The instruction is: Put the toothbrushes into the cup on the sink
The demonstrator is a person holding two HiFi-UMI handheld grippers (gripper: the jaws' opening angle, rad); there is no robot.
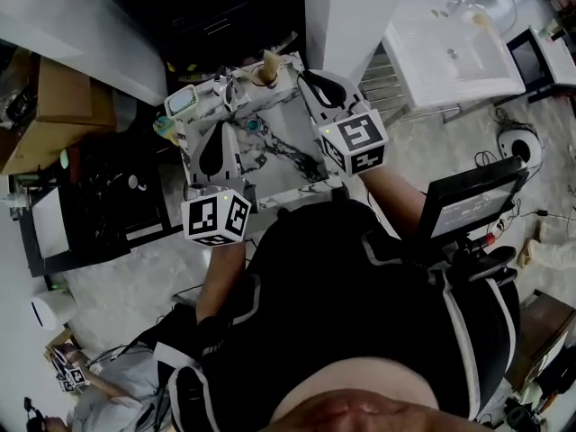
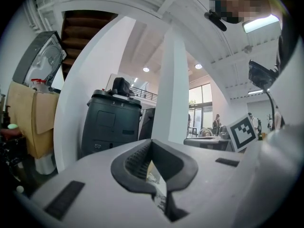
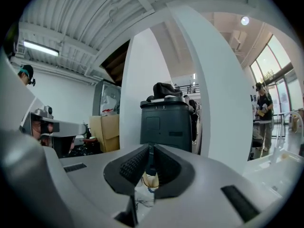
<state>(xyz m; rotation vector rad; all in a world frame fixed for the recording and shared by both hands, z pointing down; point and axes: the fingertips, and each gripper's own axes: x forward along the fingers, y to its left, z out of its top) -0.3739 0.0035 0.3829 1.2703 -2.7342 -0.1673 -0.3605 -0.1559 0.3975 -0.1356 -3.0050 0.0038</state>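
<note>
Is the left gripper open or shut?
Shut. In its own view the left gripper has both dark pads touching at the tips, with nothing between them.

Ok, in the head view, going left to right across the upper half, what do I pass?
cardboard box → left gripper → cup → right gripper → white basin
</note>
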